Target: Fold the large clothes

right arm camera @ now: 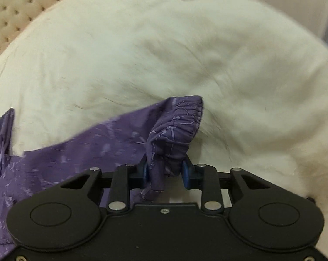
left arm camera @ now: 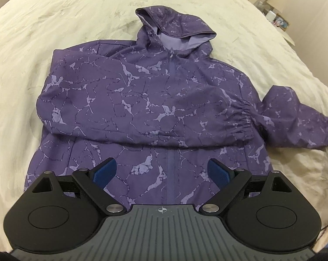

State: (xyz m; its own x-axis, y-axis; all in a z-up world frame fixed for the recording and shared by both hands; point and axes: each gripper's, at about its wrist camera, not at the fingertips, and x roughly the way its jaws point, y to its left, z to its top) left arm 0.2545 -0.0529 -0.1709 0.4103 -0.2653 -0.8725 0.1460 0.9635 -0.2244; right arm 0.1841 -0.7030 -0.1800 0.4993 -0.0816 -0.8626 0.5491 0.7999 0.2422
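Note:
A purple marbled hooded jacket (left arm camera: 155,100) lies face up on a cream bedspread (left arm camera: 55,32), hood away from me. One sleeve (left arm camera: 185,117) is folded across the chest, its elastic cuff at the right. The other sleeve (left arm camera: 294,117) sticks out to the right. My left gripper (left arm camera: 161,171) hovers open over the lower front by the zip, with nothing between its blue pads (left arm camera: 105,171). In the right wrist view my right gripper (right arm camera: 165,171) is shut on a bunched elastic sleeve cuff (right arm camera: 174,130), which stands up above the fingers; the sleeve trails off to the left.
Cream bedspread (right arm camera: 164,54) surrounds the jacket on all sides. A tufted headboard (right arm camera: 16,10) shows at the upper left of the right wrist view. Small items sit on a shelf (left arm camera: 277,17) past the bed's far right edge.

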